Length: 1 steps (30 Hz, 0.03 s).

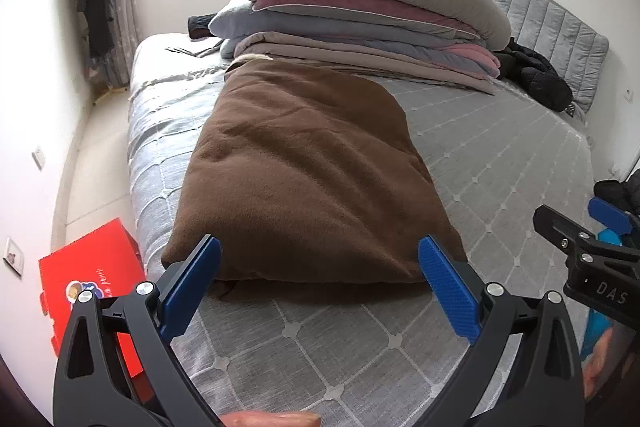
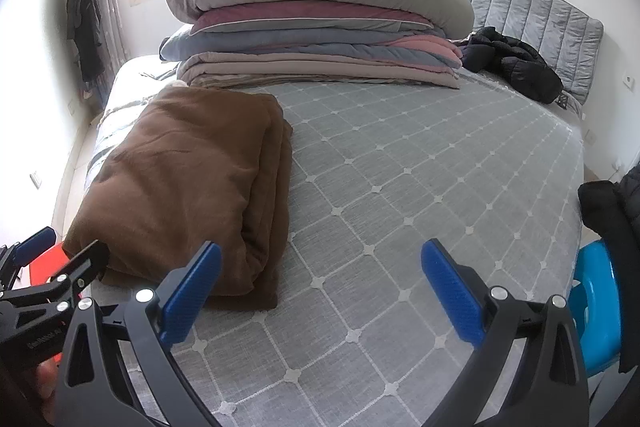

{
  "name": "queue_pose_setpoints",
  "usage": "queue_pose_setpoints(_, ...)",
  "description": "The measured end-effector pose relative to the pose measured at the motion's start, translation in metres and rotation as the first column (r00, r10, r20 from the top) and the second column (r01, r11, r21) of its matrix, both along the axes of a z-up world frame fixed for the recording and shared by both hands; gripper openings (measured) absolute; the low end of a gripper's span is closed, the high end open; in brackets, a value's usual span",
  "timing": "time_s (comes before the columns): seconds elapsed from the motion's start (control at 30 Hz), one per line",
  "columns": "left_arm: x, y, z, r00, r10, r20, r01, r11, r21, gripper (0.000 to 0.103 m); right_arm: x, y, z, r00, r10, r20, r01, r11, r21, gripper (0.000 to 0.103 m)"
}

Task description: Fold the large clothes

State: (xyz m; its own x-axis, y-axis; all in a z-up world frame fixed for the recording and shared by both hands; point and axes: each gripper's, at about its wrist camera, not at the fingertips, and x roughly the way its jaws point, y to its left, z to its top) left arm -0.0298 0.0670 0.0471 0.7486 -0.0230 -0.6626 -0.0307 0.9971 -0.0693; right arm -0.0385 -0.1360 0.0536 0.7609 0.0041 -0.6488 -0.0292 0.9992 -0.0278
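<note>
The left gripper (image 1: 319, 291) hangs low over the near edge of the bed (image 1: 500, 163), its two blue-padded fingers (image 1: 191, 291) spread wide and holding nothing. The right gripper (image 2: 320, 293) is beside it, its fingers also wide apart and empty, over bare bedspread.

Just ahead of the left gripper lies the one brown garment (image 1: 308, 171), a thick fleecy piece folded into a plump long rectangle, lengthwise along the left side of the bed. Its top is fairly smooth with a few soft creases; from the right wrist view its right edge shows several stacked layers (a pale fluffy bit peeks out at the far end).

Behind it, toward the headboard (image 1: 560, 27), sits a single stack of folded bedding (image 2: 320, 27) in grey, pink and beige, topped by one big grey pillow-like quilt. One black puffy jacket (image 2: 516, 67) lies to its right. One red box (image 1: 92, 291) sits on the floor at left, and one blue stool (image 2: 596, 303) at right.
</note>
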Motion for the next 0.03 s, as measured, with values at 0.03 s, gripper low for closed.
queue_pose_setpoints(0.03,-0.0017,-0.0011,-0.0002,1.000,-0.002,-0.002,0.002,1.000,0.001,0.095,-0.0006,0.0002,-0.0001,1.000,0.000,0.001,0.000,1.000,-0.002,0.096)
